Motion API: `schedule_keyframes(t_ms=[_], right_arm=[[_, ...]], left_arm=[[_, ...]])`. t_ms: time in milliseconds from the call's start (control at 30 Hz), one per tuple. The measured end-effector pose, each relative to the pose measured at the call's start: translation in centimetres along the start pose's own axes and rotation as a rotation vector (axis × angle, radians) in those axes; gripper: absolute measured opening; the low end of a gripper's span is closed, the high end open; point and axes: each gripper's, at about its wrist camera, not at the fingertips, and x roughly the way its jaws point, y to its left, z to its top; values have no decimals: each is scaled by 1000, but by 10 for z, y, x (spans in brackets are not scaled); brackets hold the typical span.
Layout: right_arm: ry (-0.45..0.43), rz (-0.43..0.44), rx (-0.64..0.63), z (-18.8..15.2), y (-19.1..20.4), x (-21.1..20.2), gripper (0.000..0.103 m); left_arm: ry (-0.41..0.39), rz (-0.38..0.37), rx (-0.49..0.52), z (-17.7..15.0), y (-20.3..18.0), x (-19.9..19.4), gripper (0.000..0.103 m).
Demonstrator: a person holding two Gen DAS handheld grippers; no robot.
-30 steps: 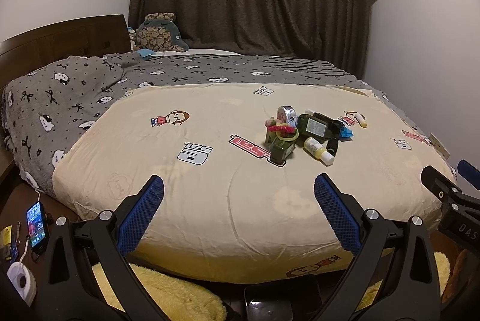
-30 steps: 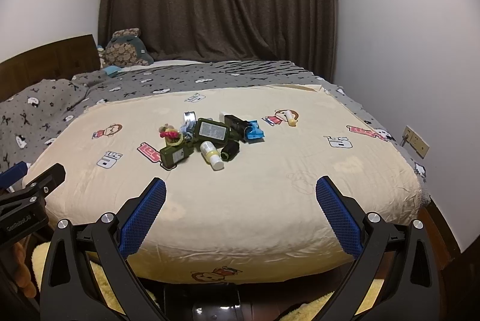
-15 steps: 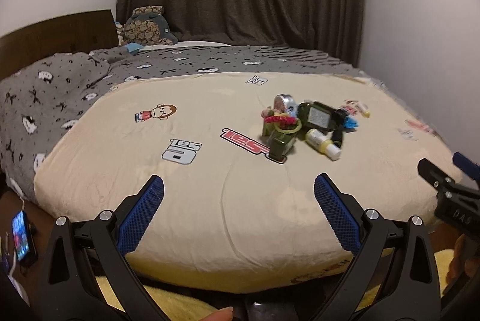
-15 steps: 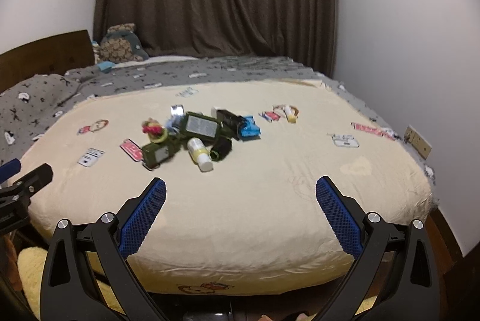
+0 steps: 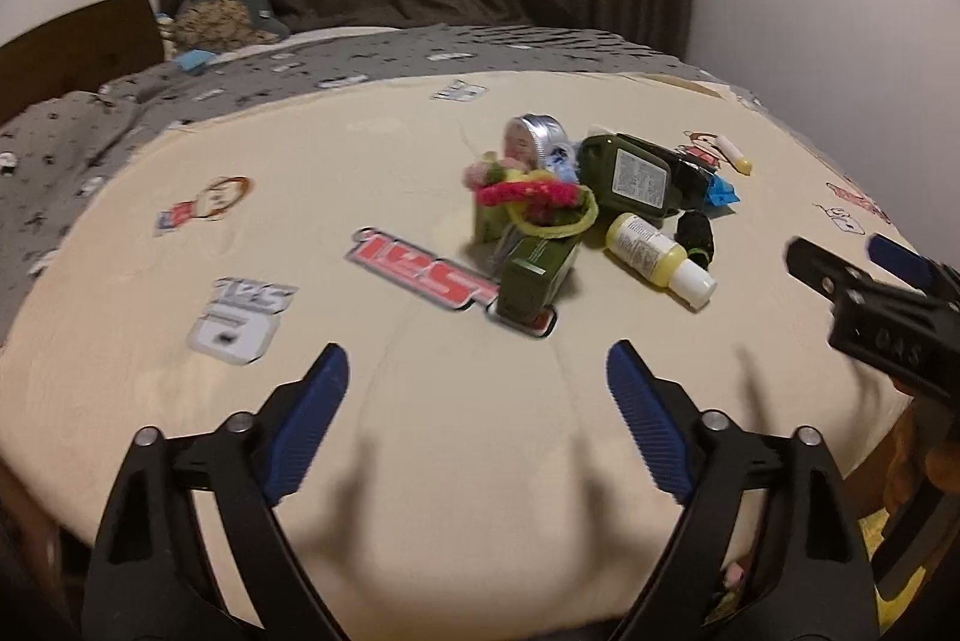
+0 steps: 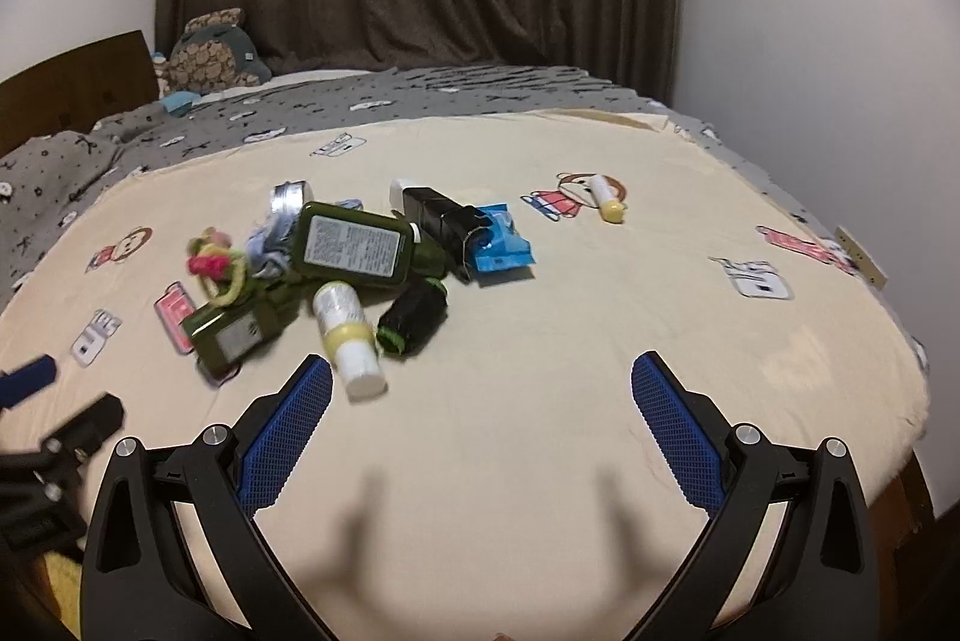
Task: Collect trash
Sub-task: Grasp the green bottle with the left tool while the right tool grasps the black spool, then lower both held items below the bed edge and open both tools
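Claws empty: left claw [image 5: 477, 374] closing, right claw [image 6: 480, 383] wide.

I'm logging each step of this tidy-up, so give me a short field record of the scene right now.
surface: bed with cream cartoon-print cover
trash pile: green flat bottle, yellow-and-white bottle, blue packet, round tin
apart from pile: small tube
left gripper: jaws closing, nothing between them
right gripper: open, empty
held: nothing

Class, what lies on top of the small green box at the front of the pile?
A pink and yellow fuzzy loop rests on the green box; the contact underneath is hidden.
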Motion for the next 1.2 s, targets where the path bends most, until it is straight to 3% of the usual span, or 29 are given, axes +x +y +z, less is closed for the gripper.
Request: schedule_keyframes(t_ms=[200, 400, 500, 600, 800, 867, 900, 1200], right_arm=[[92, 84, 59, 14, -1, 48, 79], [129, 123, 65, 23, 11, 74, 68], [187, 88, 55, 24, 15, 92, 60], [226, 120, 83, 23, 13, 103, 59], [242, 99, 71, 27, 20, 120, 59], [237, 101, 61, 28, 19, 121, 51], [232, 108, 59, 28, 17, 120, 45], [191, 152, 20, 14, 6, 78, 42]], left_arm=[[25, 5, 42, 11, -4, 42, 64], [49, -67, 46, 20, -8, 63, 44], [79, -117, 44, 22, -9, 72, 31], [88, -137, 64, 22, -16, 78, 30], [122, -176, 42, 26, -20, 100, 30], [119, -180, 42, 30, -21, 104, 30], [119, -189, 39, 32, -22, 105, 28], [108, -226, 61, 15, -22, 74, 25]])
